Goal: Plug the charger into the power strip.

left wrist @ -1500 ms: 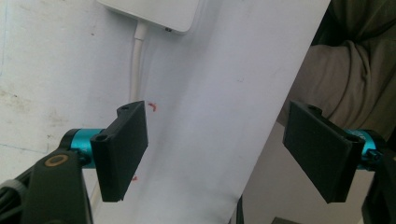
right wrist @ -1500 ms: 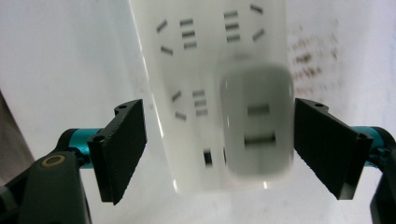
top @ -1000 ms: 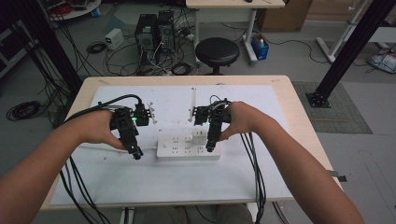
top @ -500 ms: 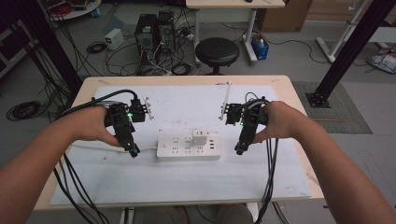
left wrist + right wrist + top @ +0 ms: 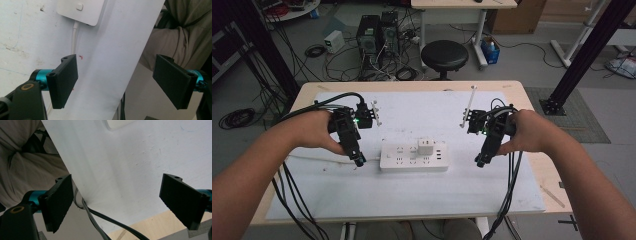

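Both grippers wide open and empty, power strip (image 5: 413,157) lying crosswise between them, nearer the left gripper (image 5: 359,161) than the right gripper (image 5: 480,162)

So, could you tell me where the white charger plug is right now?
In the high view, the white charger plug sits plugged into the power strip at the middle of the table, between the left gripper and the right gripper.
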Available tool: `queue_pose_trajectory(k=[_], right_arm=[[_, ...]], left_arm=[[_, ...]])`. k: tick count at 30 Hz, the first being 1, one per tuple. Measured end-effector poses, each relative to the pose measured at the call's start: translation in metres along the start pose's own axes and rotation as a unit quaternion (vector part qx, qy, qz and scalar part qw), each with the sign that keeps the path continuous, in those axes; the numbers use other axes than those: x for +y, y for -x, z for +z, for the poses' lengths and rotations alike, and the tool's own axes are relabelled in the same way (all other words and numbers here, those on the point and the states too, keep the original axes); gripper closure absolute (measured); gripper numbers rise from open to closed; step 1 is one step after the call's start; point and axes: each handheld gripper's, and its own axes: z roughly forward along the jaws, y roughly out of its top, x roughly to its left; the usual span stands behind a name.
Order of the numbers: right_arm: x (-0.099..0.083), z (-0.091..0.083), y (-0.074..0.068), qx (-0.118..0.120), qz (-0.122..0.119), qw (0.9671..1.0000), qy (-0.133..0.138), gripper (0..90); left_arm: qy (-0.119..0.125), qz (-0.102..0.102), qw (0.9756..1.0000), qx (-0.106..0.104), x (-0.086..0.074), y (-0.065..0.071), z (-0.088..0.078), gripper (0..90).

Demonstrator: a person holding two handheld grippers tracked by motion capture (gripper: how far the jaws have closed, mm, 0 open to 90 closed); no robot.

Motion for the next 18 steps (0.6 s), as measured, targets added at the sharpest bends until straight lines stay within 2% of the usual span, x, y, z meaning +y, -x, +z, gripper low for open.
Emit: queue_pose_trajectory(k=[1,2,14,18], right_arm=[[0.0002,0.0016,0.0004,0.0,-0.001,1.0,-0.002,11.9],[0.0004,0.0033,0.0009,-0.001,-0.002,1.0,-0.002,12.0],[-0.001,0.0046,-0.0005,0.001,0.012,0.9999,-0.008,12.0],[-0.003,0.0042,0.0009,0.0,0.009,0.9999,-0.007,11.9]], left_arm=[[-0.002,0.006,1.0,0.0,0.0007,-0.0007,0.0001,20.4],[-0.001,0.001,1.0,0.0,0.0012,0.0001,0.0005,20.3],[0.0,0.006,1.0,-0.002,0.0045,0.0011,0.0012,20.3],[0.007,0.004,1.0,-0.003,0.0051,0.0006,-0.0008,20.3]])
